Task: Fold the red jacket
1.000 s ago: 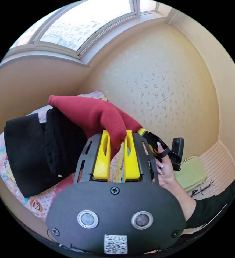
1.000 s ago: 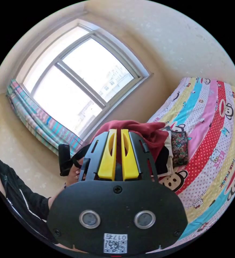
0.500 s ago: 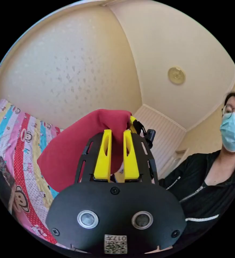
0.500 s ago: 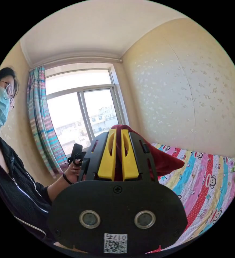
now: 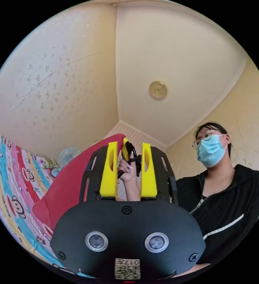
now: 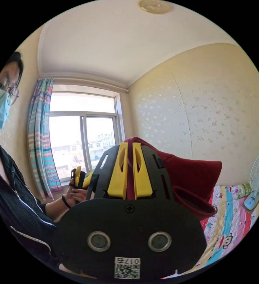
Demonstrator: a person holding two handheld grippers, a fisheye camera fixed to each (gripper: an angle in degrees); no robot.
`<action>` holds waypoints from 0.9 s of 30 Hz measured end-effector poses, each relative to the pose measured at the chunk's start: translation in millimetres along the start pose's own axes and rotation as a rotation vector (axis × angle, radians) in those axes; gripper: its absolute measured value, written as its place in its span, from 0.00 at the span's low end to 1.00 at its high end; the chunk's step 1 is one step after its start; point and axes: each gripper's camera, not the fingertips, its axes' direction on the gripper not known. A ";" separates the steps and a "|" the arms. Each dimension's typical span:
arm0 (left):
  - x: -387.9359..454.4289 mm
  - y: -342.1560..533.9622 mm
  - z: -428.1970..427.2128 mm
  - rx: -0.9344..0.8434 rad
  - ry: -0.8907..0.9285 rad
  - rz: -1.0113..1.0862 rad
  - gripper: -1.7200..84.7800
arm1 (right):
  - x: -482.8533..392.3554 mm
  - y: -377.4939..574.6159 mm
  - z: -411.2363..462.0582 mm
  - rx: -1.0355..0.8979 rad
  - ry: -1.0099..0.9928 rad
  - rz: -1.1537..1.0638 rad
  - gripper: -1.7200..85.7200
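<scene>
The red jacket (image 6: pixel 191 177) hangs lifted above the bed, a fold of it pinched between the yellow jaws of my right gripper (image 6: pixel 129 145), which is shut on it. In the left gripper view the jacket (image 5: pixel 67 183) drapes down beside the left jaw. My left gripper (image 5: pixel 129 144) is open; between its jaws I see only the person's hand (image 5: pixel 126 171) holding the other gripper (image 5: pixel 126 149). In the right gripper view, a hand holds the left gripper (image 6: pixel 79 177) low at the left, apart from the jacket.
The bed's striped cartoon sheet (image 5: pixel 8 183) (image 6: pixel 227 219) lies below. A small fan (image 6: pixel 258 177) stands at the bed's far end. The window (image 6: pixel 82 139) and striped curtain (image 6: pixel 40 142) are behind. The person (image 5: pixel 224 189) in a black top stands close.
My left gripper has let go of the red jacket and its jaws have spread. Both cameras tilted upward toward the ceiling; the right gripper keeps its hold and the jacket rose.
</scene>
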 end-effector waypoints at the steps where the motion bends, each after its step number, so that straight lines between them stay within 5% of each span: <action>1: 3.8 -2.0 9.4 -0.039 0.012 0.018 0.14 | 1.7 -2.0 -4.7 0.000 -0.021 0.004 0.05; 6: 13.7 21.1 130.6 -0.538 -0.098 0.034 0.23 | -5.2 -6.1 -12.5 0.005 0.017 0.010 0.05; 11: 21.3 53.5 182.9 -0.496 -0.356 0.116 0.23 | -17.9 -12.7 -9.0 -0.101 0.204 -0.018 0.05; 18: 33.8 52.4 261.8 -0.721 -0.875 0.367 0.22 | -4.9 -8.8 -4.7 -0.146 0.232 0.013 0.05; 23: 3.4 -1.3 221.4 -0.561 -0.815 0.186 0.21 | 40.4 -11.4 -13.6 -0.224 0.173 0.119 0.05; 27: -1.4 -10.4 223.4 -0.724 -1.028 0.299 0.21 | 67.5 -3.4 6.1 -0.324 0.168 0.203 0.05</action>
